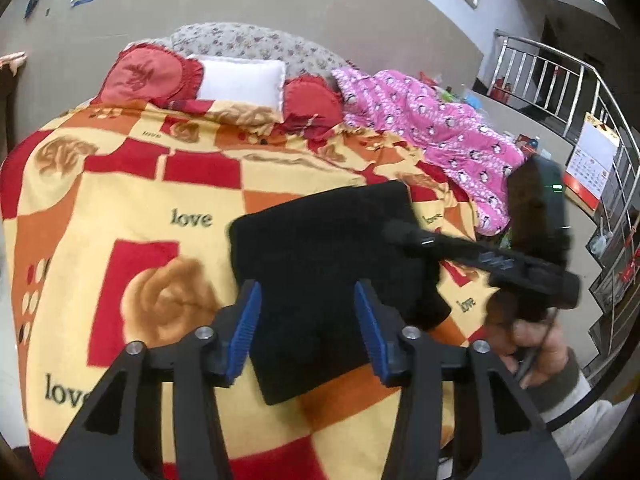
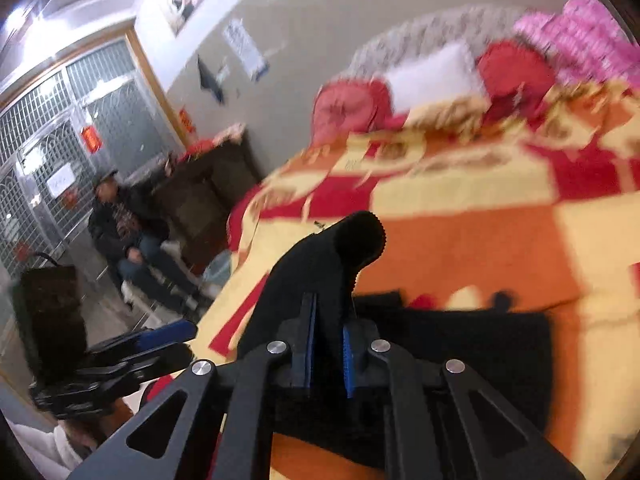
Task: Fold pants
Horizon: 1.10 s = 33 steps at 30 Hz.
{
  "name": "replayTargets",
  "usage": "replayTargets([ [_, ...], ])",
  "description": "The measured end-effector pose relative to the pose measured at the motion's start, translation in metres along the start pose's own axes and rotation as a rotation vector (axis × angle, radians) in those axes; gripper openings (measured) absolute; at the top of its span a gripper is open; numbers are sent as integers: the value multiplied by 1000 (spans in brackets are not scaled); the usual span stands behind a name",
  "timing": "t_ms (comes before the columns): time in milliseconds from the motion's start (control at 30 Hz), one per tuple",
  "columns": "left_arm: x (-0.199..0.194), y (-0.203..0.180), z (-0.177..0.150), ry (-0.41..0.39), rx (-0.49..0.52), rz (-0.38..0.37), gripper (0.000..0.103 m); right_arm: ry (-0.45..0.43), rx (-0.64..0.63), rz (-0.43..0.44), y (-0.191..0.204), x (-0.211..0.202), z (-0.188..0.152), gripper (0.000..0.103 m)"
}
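Note:
The black pants (image 1: 320,248) lie folded into a compact rectangle on the checked yellow, red and orange bedspread (image 1: 120,184). My left gripper (image 1: 310,332) hovers over their near end, open, its blue pads spread apart with black cloth showing between them and untouched. My right gripper (image 2: 329,344) is shut on a flap of the pants (image 2: 352,240), which stands up between its pads. The rest of the pants (image 2: 460,340) lies flat to the right. In the left wrist view the right gripper (image 1: 396,234) reaches over the pants' right edge, held by a hand (image 1: 536,348).
Two red cushions (image 1: 140,76) and a white pillow (image 1: 240,80) sit at the head of the bed. A pink quilt (image 1: 432,128) is bunched at the right. A steel railing (image 1: 560,76) stands beyond. A person (image 2: 128,224) sits by a barred door, left of the bed.

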State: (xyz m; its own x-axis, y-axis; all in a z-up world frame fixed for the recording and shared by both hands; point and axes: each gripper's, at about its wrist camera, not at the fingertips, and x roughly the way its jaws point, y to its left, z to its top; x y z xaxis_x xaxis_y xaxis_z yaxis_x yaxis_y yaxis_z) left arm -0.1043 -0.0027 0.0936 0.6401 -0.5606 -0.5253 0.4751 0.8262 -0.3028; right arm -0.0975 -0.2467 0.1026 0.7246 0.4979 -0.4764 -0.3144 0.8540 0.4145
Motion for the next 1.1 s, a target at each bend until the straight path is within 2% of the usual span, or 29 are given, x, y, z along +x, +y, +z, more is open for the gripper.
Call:
replayTargets([
  [67, 9, -8, 3, -8, 13, -13, 57, -36, 19, -66, -17, -26, 0, 10],
  [133, 24, -16, 5, 0, 23, -23, 58, -26, 54, -134, -38, -34, -4, 10],
  [233, 62, -26, -2, 74, 50, 10, 59, 37, 109, -251, -67, -24, -16, 10],
  [300, 84, -25, -9, 132, 45, 23, 59, 89, 143, -255, -85, -7, -24, 12],
  [400, 94, -21, -13, 185, 12, 31, 59, 95, 142, -266, -87, -7, -21, 19],
  [433, 91, -20, -10, 192, 0, 24, 59, 79, 117, -304, -81, -14, -17, 24],
  [500, 80, -21, -2, 175, 8, 23, 59, 31, 65, -356, -71, -26, -9, 25],
  [567, 73, -24, 7, 130, 37, 47, 63, 3, 21, -341, -61, -33, -1, 25],
  [600, 73, -26, 12, 108, 55, 64, 69, 3, 10, -299, -57, -32, 3, 25],
  [700, 90, -32, 22, 104, 94, 99, 70, 45, -13, -229, -49, -8, 9, 22],
  [767, 108, -31, 25, 134, 97, 111, 70, 75, -42, -251, -48, 10, 9, 21],
  [833, 131, -28, 22, 184, 84, 144, 70, 134, -52, -311, -55, 37, 6, 21],
  [900, 137, -27, 18, 174, 97, 176, 74, 160, -32, -310, -66, 49, 2, 18],
  [967, 133, -28, 15, 167, 107, 172, 74, 156, -3, -289, -72, 45, 2, 18],
  [1000, 128, -28, 14, 172, 106, 163, 74, 154, 2, -282, -71, 37, 2, 22],
  [1100, 106, -28, 12, 170, 76, 100, 74, 113, -47, -268, -54, 3, 0, 25],
])
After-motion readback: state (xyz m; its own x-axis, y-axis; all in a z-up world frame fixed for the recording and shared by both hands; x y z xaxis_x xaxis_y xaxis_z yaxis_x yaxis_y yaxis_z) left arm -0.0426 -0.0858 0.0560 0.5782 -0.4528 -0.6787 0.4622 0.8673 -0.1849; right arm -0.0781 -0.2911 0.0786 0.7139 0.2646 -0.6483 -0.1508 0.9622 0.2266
